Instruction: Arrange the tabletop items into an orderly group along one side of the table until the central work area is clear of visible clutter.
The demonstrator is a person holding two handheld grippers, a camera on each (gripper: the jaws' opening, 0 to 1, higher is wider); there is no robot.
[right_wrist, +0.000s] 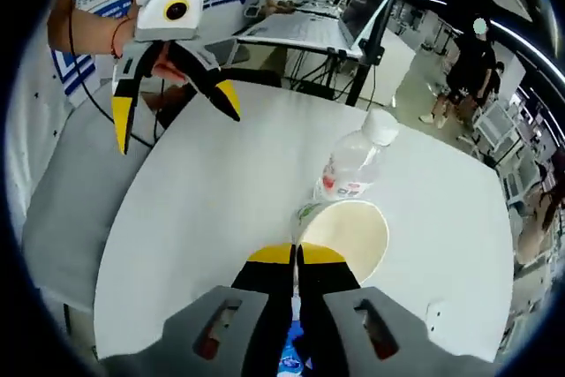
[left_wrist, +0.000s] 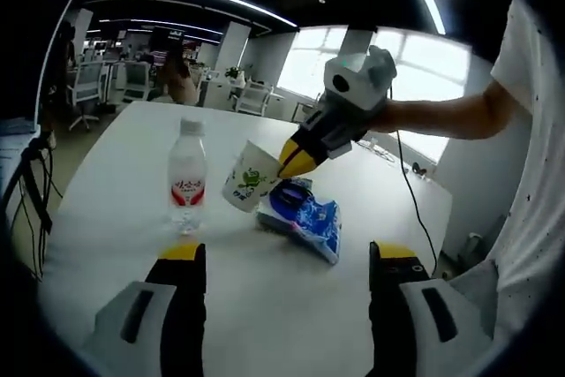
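A white paper cup [left_wrist: 245, 180] with a green print leans tilted on the white table [left_wrist: 115, 218], between a clear water bottle [left_wrist: 187, 178] with a red label and a blue plastic packet [left_wrist: 306, 215]. My right gripper [left_wrist: 294, 162], held in a person's hand, is shut on the cup's rim. In the right gripper view its jaws [right_wrist: 296, 255] pinch the rim of the cup [right_wrist: 351, 231], with the bottle [right_wrist: 357, 167] just beyond. My left gripper [left_wrist: 289, 258] stands open over the near table, short of the items. It hangs open above the table's far left [right_wrist: 174, 110].
The table edge [right_wrist: 106, 245] runs along the left of the right gripper view. Office chairs [left_wrist: 88, 86] and desks stand beyond the table's far end. A black cable [left_wrist: 413, 200] hangs off the right side. A monitor on a stand [right_wrist: 371, 6] and people [right_wrist: 468, 59] are behind.
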